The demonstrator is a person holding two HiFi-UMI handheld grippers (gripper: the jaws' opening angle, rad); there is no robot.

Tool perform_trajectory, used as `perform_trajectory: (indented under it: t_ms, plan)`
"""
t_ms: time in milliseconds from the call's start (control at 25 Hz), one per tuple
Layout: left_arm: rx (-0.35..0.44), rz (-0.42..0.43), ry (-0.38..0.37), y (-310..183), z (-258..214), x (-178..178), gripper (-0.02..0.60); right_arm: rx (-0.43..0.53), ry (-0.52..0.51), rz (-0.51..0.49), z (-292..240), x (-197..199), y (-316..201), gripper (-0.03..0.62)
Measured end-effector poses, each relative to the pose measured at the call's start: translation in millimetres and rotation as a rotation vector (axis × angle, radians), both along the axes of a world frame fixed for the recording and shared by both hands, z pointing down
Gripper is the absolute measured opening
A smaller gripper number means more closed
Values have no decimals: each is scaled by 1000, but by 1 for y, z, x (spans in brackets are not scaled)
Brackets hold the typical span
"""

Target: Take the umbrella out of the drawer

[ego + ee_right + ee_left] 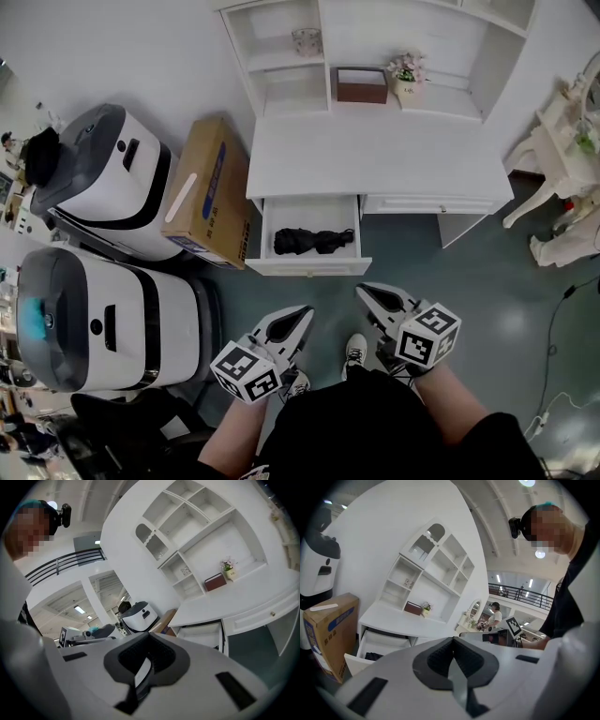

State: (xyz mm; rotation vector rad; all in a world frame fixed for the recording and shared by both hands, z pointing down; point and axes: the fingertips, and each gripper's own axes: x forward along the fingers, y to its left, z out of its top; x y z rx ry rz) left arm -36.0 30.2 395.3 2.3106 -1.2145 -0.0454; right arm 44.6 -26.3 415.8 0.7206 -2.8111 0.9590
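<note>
Far left: two white machines are standing side by side on the floor, clear of the work area. A cardboard box is leaning just beside the left end of the desk, probably parked there to keep the front free.

Centre left: the drawer is standing pulled out from under the desktop, so its contents are lying exposed from above. The umbrella, black and folded, is lying lengthwise inside the drawer, touching nothing but the drawer floor. No gripper is touching it.

Left gripper: it is hovering over the floor in front of the drawer, well short of it, and pointing toward it. Its own view is showing the fingers pressed fully together with nothing between them.

Right gripper: it is hovering beside the left one at much the same level, also aimed at the drawer. Its fingers are likewise meeting, empty.

Assessment: the retrieval is not yet under way. With both sets of jaws closed, one is going to need opening before it can take the umbrella; the folded fabric is likely to sag if pinched at one end.

Right: a closed second drawer is sitting under the desktop.
</note>
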Motion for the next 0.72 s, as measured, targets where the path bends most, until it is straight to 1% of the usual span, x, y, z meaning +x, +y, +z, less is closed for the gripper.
perform_trajectory:
  t_ms: [280,560,720]
  plan:
    - [-15,-55,-33,-30,4,8,5,-22,-7,-49,9,12,-32,2]
    - [-5,-81,-130,-54,5,16,5,-39,-17,-87,17,25,-51,2]
    - [-4,-78,-165,-63,3,23,5,-40,-25,-86,17,34,-60,2]
